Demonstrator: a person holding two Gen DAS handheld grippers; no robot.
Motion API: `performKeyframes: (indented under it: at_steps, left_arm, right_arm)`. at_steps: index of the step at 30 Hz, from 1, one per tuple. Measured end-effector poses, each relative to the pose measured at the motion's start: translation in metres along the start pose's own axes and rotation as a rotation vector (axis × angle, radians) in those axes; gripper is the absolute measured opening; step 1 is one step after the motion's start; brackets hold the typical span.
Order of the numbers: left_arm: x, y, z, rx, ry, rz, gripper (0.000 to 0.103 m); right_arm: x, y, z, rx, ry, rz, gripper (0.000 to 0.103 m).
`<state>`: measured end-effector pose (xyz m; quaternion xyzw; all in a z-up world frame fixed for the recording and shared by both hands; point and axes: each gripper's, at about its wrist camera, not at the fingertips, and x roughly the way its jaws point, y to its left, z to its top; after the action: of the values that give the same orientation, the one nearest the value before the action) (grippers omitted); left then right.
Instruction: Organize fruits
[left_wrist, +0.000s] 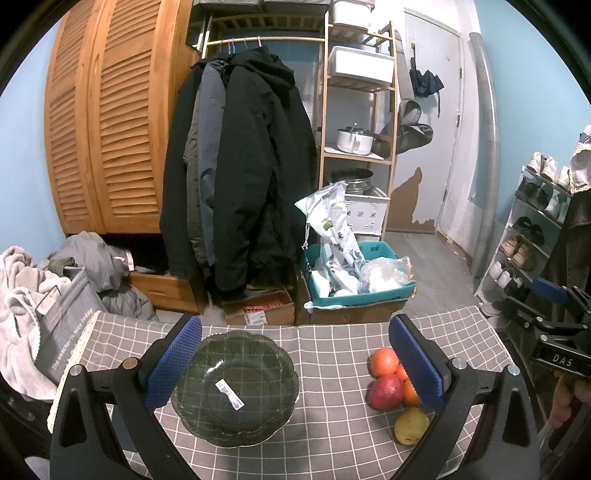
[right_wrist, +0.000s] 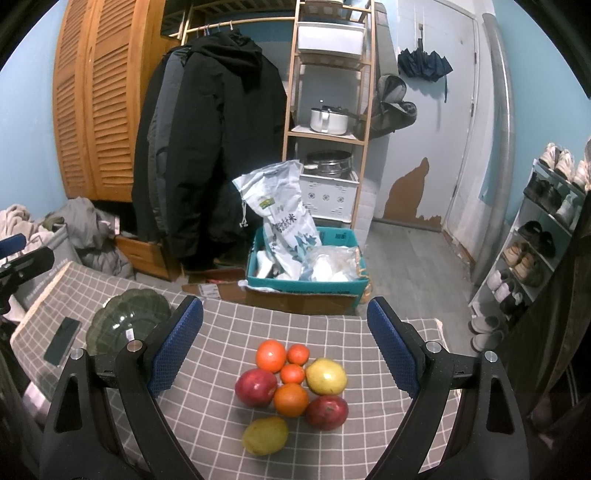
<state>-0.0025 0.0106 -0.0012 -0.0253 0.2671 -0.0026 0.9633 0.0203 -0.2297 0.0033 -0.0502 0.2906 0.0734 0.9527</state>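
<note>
On your left, the phone (right_wrist: 62, 340) lies near the table (left_wrist: 332, 435) edge. Your left gripper (left_wrist: 293, 369) is wide open over the empty bowl (left_wrist: 236, 387). Free cloth separates the bowl from the fruits (right_wrist: 291, 384), which lie between the wide fingers of your right gripper (right_wrist: 286, 349).

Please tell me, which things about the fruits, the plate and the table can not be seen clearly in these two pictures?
- Left wrist view: the left gripper's right finger covers much of the fruit pile; no full count there.
- Left wrist view: the label on the glass plate is too small to read.
- Right wrist view: the right gripper's left finger hides part of the plate.
- Right wrist view: the phone screen is dark.
- Both views: the table's near edge is cut off.
</note>
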Motion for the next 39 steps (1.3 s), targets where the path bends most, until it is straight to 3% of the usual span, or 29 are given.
performKeyframes:
  at_steps: [14, 39]
  left_arm:
    - [0.001, 0.002, -0.002, 0.0, 0.003, 0.0, 0.102]
    - [0.002, 0.003, -0.008, -0.002, 0.008, -0.001, 0.102]
  right_arm:
    - [0.002, 0.013, 0.004, -0.009, -0.005, 0.003, 0.089]
    - [0.004, 0.004, 0.003, -0.003, 0.0, -0.001, 0.089]
